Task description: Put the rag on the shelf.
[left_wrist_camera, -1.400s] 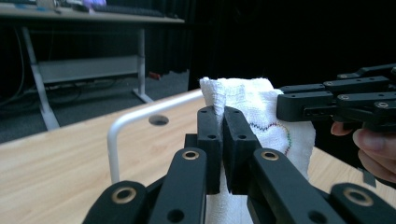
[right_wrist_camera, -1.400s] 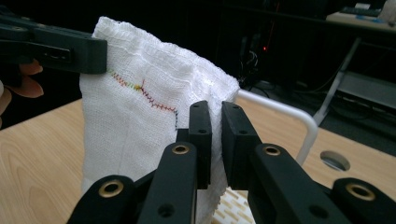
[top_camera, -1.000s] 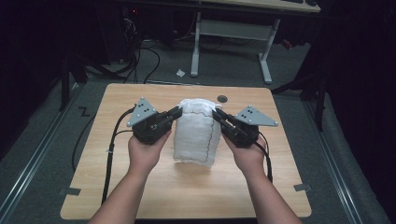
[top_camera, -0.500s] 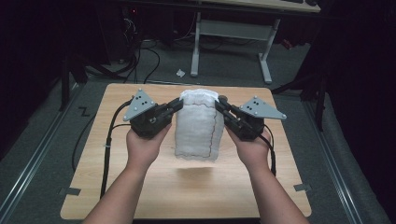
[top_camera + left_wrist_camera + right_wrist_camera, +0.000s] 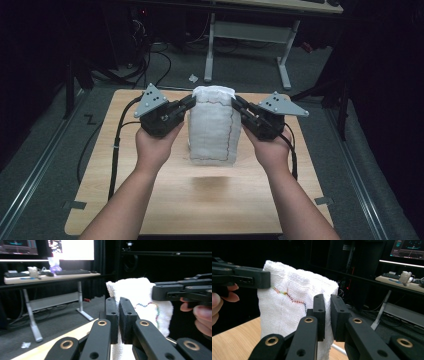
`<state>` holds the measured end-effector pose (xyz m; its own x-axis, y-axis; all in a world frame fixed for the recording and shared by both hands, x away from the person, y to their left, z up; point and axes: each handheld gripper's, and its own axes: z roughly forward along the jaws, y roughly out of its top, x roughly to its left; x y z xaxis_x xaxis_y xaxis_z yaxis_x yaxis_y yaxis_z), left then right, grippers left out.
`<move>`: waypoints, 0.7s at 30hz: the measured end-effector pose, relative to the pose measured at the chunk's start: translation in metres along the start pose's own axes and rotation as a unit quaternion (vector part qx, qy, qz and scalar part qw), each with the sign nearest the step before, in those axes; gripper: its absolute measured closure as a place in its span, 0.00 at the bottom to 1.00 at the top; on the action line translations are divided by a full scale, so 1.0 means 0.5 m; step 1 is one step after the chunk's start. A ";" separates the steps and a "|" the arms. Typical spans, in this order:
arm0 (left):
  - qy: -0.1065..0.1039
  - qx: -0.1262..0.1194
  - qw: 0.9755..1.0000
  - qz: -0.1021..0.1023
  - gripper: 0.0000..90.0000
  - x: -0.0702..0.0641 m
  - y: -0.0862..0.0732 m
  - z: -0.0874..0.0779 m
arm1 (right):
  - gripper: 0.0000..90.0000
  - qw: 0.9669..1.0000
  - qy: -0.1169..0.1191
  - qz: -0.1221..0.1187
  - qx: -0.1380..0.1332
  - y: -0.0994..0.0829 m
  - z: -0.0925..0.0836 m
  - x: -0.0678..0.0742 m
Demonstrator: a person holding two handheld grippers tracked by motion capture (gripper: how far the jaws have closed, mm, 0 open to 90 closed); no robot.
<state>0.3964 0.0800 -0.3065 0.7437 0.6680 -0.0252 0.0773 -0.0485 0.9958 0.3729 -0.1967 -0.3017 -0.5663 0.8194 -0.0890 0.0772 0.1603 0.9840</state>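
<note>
A: Higher now than a second back. Both grippers have come up with the towel [image 5: 214,125], and its bottom edge now hangs off the table [image 5: 150,210]; shadow sits under it on the wood.

B: Left gripper [image 5: 186,105] state?

A: Jaws pressed together on the towel's top left corner. In the left gripper view [image 5: 118,320] the pads are almost touching, thin slit between, white cloth running down through it.

B: Right?

A: Same deal. Right gripper [image 5: 237,106] clamped on the top right corner; the right gripper view [image 5: 327,317] shows the jaws nearly closed with the towel edge pinched between them. Each view also catches the other gripper's jaw at the far corner.

B: Towel itself?

A: Held up between the two grippers over the table's middle, hanging down, looks folded double with a coloured stitch line on it. Top edge bulges a bit, not stretched flat.

B: Risks?

A: My guess: grips are right at the corner edges, so a hard pull apart could slip a corner out and the towel drops on one side. Can't tell how much cloth is inside each pinch. Also, if it's folded layers, only one layer may be caught, and the rest could fall open. Slack top means it may sag or twist if the hands don't move together.

B: Surroundings?

A: Table otherwise bare near it; desk [image 5: 50,277] with keyboard behind, dark room.
</note>
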 end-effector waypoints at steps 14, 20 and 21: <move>0.013 -0.007 1.000 -0.002 0.96 0.037 0.029 0.035 | 0.93 1.000 -0.014 0.002 -0.005 0.028 0.047 -0.031; 0.019 -0.014 1.000 -0.005 0.96 0.050 0.040 0.048 | 0.93 1.000 -0.024 -0.003 -0.003 0.048 0.069 -0.046; 0.016 -0.015 1.000 -0.009 0.96 0.056 0.041 0.055 | 0.93 1.000 -0.026 -0.004 -0.002 0.051 0.073 -0.048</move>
<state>0.4369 0.0771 -0.2893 0.7202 0.6927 -0.0398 0.0698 -0.0152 0.9974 0.4186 -0.1923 -0.2803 -0.5233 0.8457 -0.1046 0.0701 0.1651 0.9838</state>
